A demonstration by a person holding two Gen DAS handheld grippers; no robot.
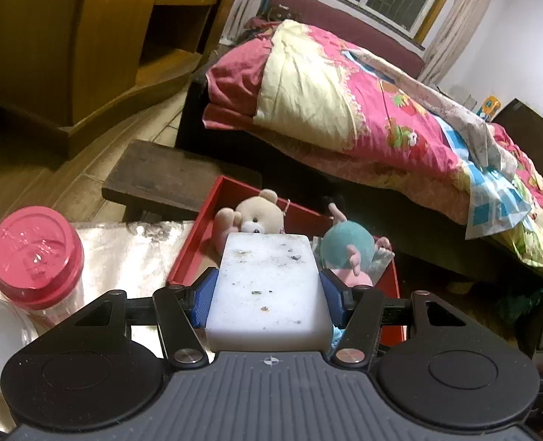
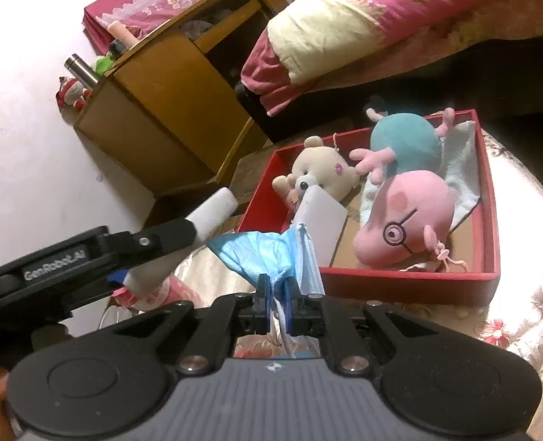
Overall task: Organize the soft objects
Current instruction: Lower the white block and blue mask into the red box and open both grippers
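Left wrist: sponge between fingers.

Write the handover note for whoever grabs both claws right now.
Left claw: shut on the white sponge block, held just short of the red box, not yet inside.
Right claw: shut on the blue face mask, in front of the box's near wall.
Already in the box: cream teddy bear, pink pig plush with teal body, a light cloth under it, and a white flat piece leaning by the bear.
Left to do: drop the sponge block and the mask in the box. The pink-lidded jar is on the table beside the box.
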